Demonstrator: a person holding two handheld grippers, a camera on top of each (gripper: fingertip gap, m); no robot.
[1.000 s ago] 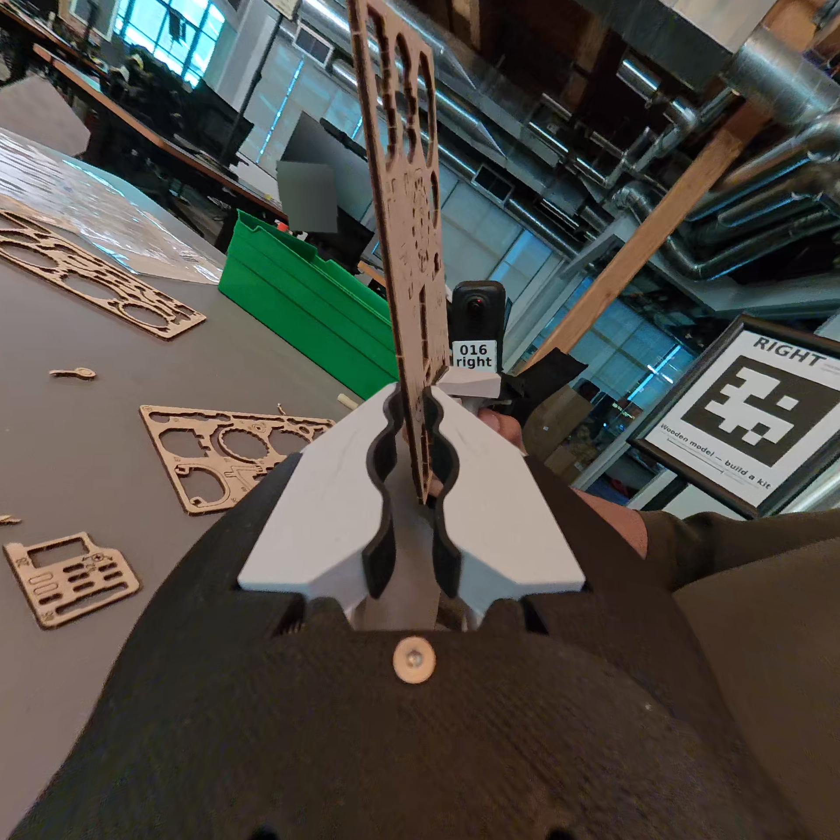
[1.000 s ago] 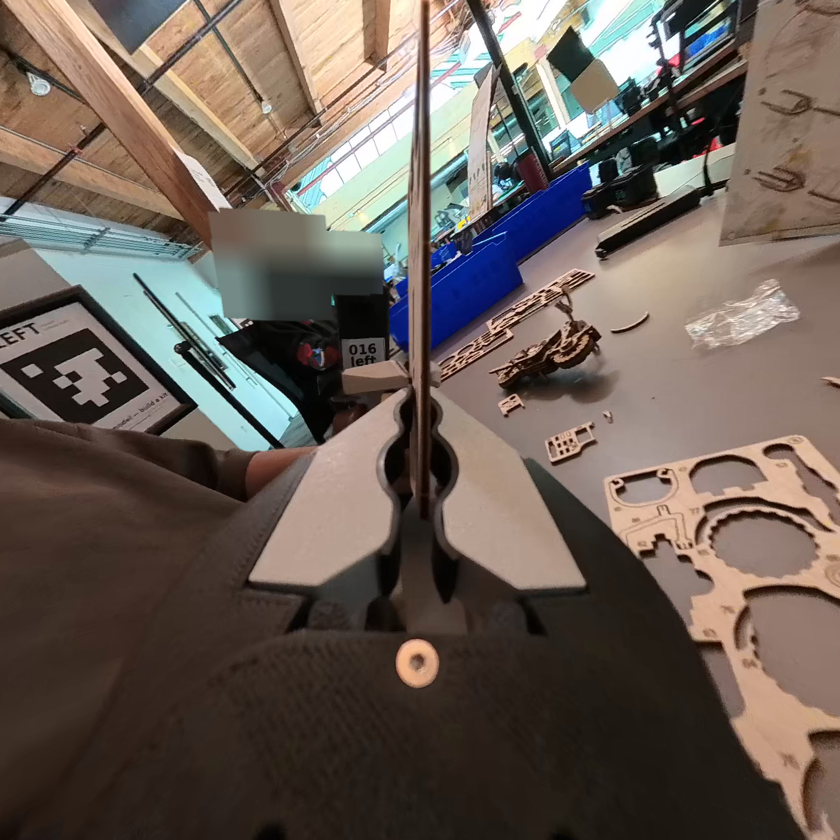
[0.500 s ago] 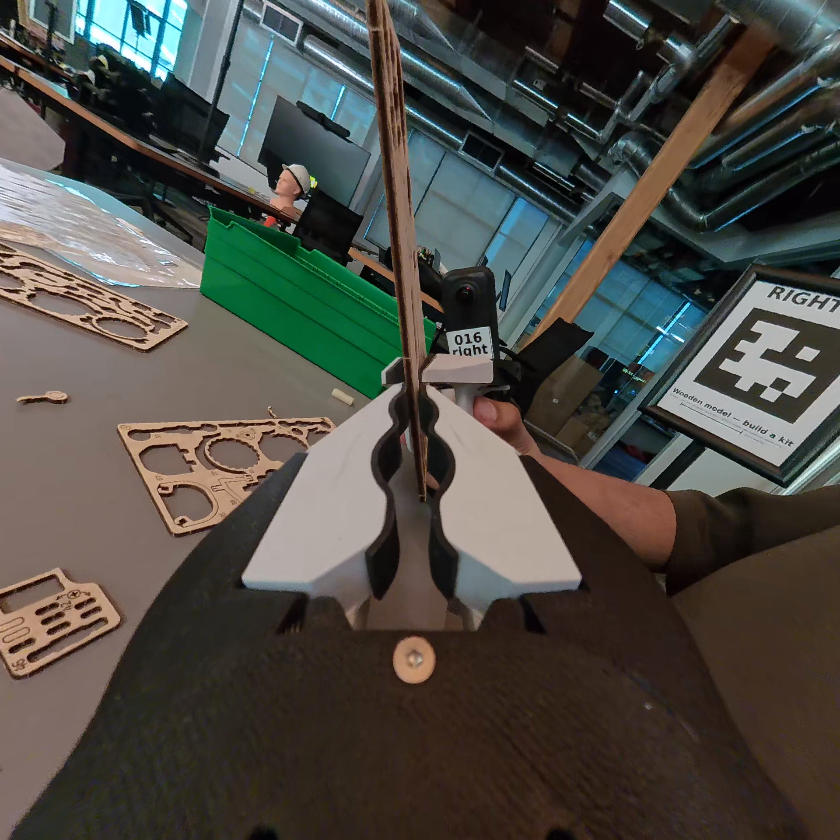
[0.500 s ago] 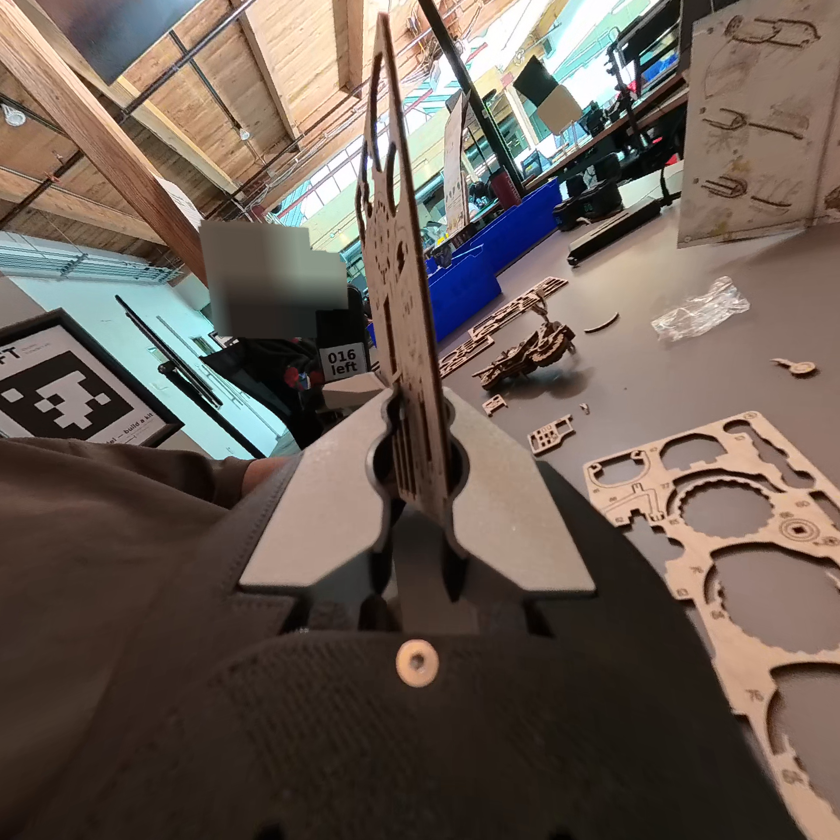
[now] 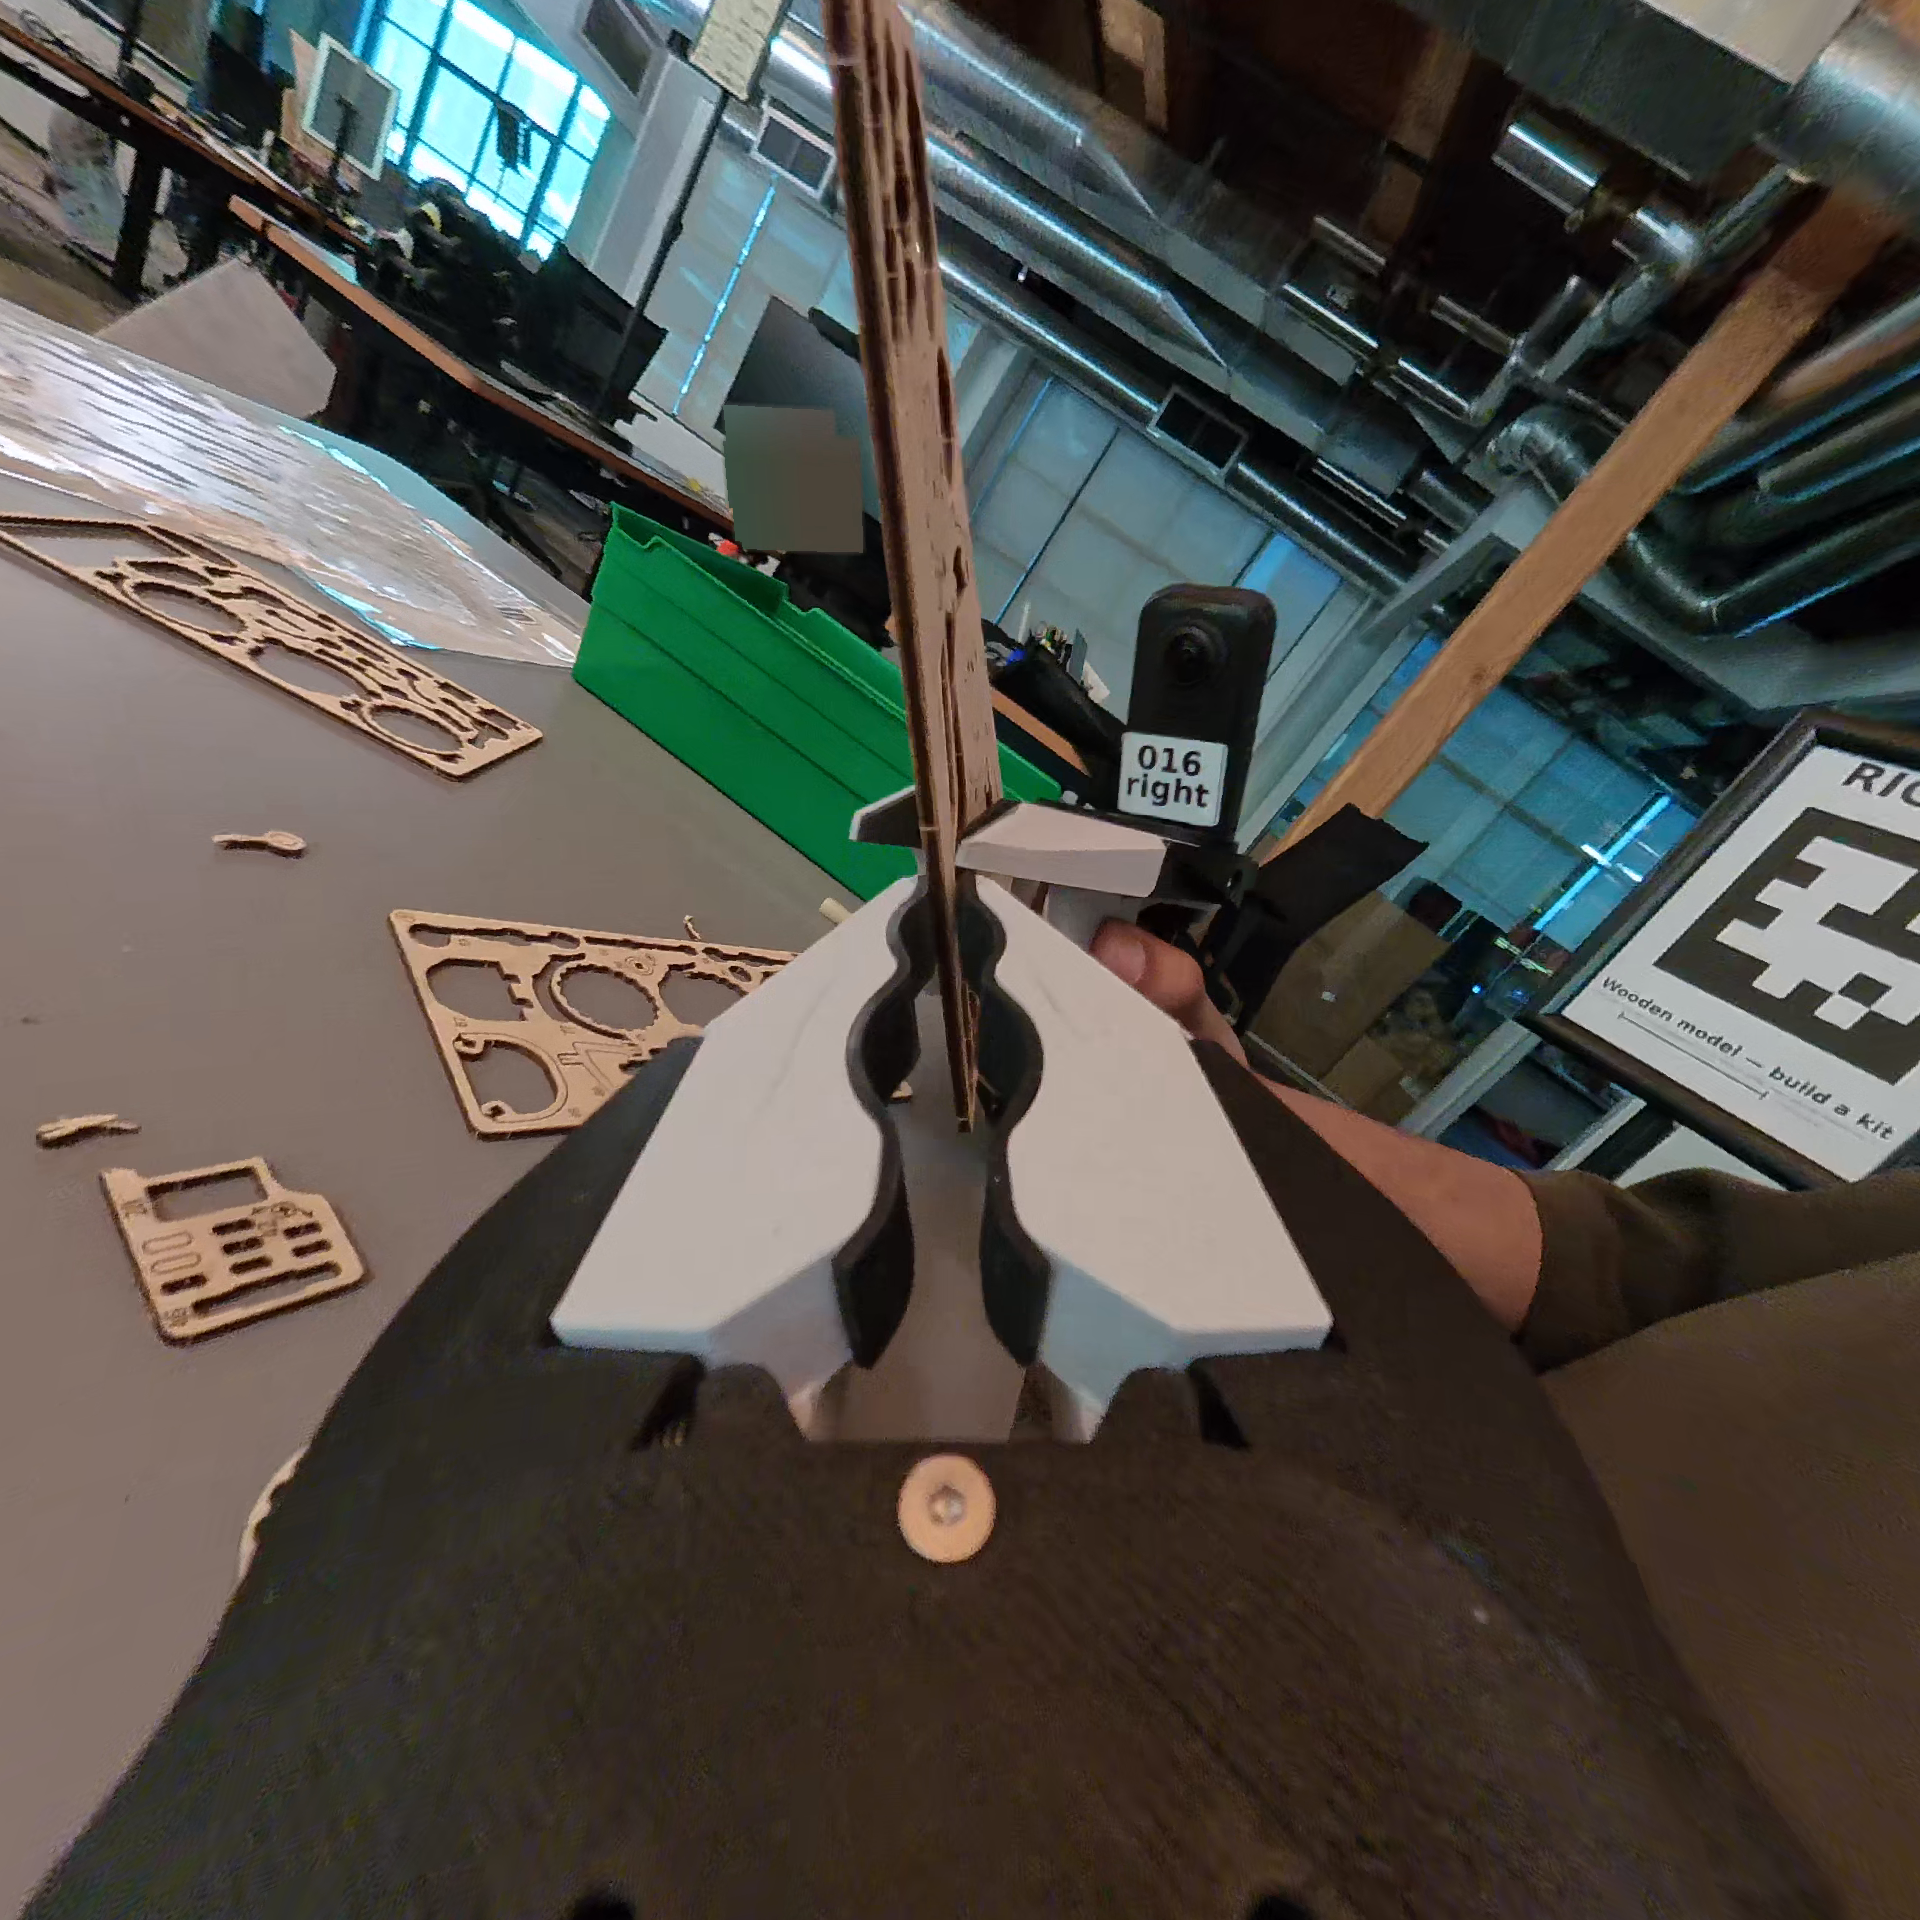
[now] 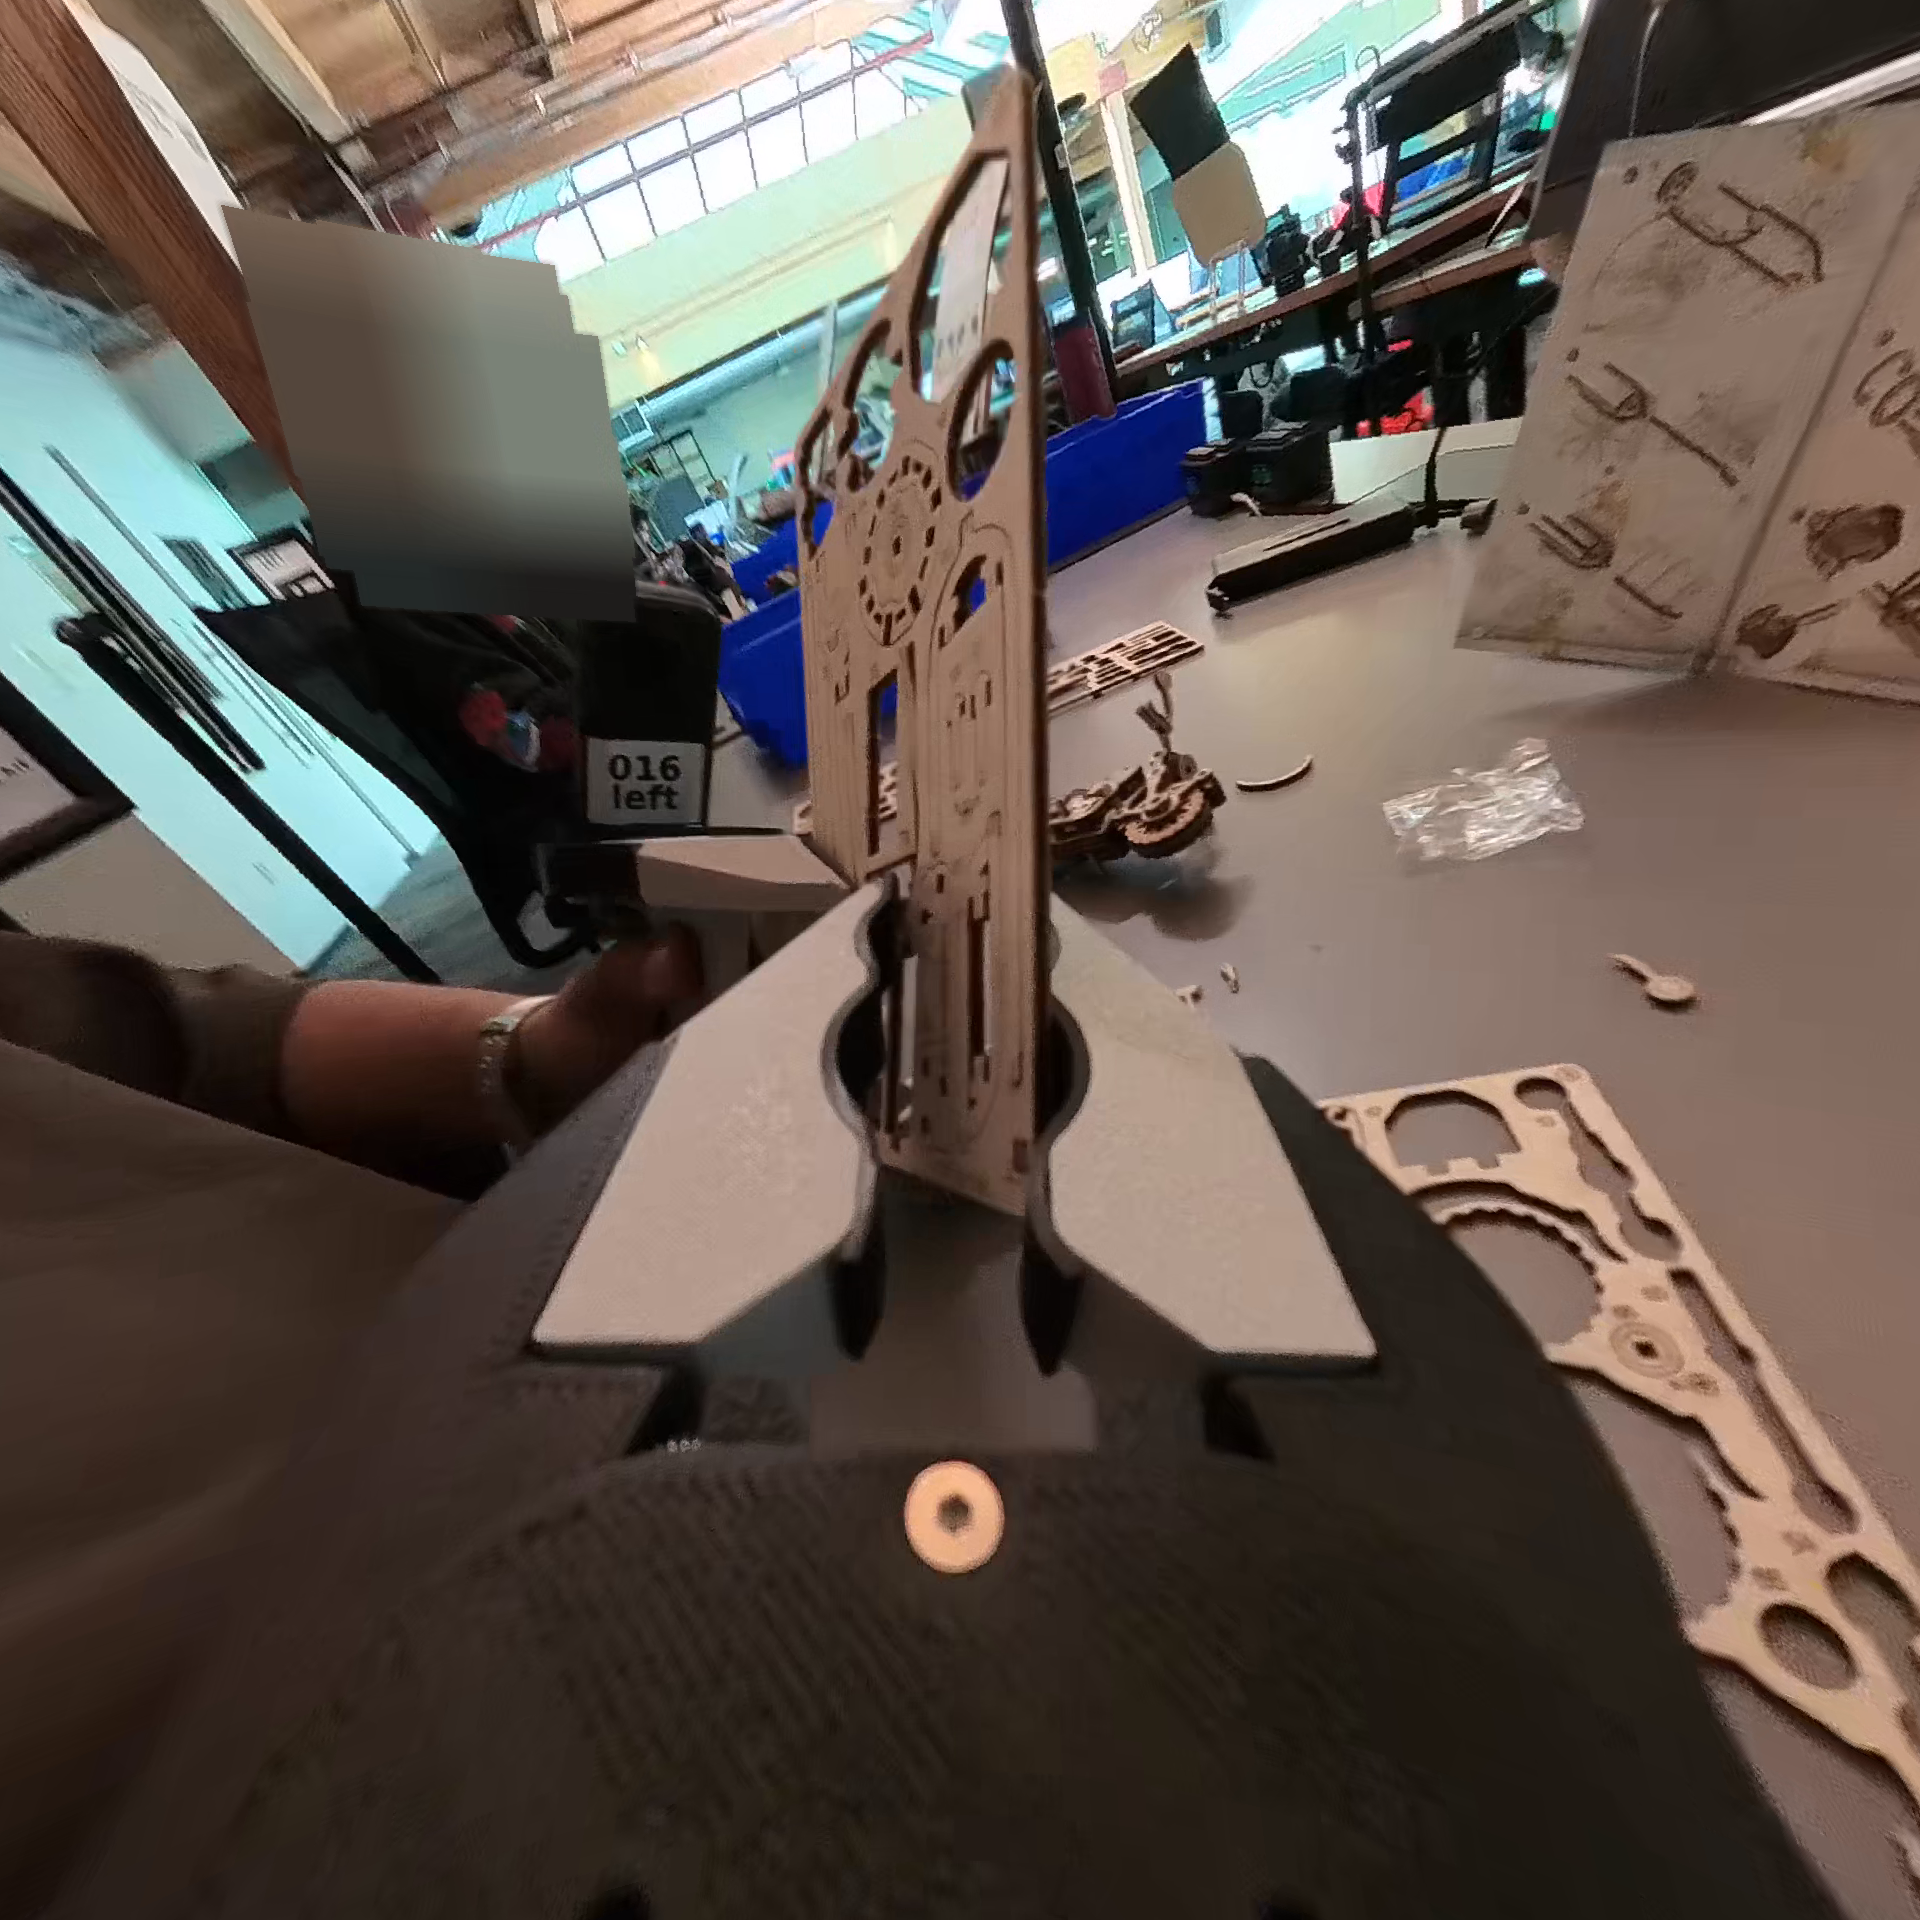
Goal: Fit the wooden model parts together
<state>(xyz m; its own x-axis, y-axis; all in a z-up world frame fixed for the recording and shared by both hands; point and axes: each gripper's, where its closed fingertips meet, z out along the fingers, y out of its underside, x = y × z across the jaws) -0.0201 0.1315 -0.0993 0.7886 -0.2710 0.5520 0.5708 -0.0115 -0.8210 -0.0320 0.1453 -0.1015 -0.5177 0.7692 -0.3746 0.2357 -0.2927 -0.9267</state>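
Clamping one upright wooden sheet (image 5: 914,520), left gripper (image 5: 940,914) and right gripper (image 6: 961,935) hover over a cluttered grey workshop table (image 5: 208,987).

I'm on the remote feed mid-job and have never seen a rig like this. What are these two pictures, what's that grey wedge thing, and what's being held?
No robot arm here: a person holds a two-finger gripper in each hand, with a camera on each looking along its fingers. One picture is the left gripper's view, the other the right gripper's. The grey wedges are the fingers. Both grippers are closed on the same thin wooden sheet of laser-cut parts, held upright above the grey table. On the table lie emptied sheets, a small grid-like piece, a partly built model, a plastic wrapper and a green bin.
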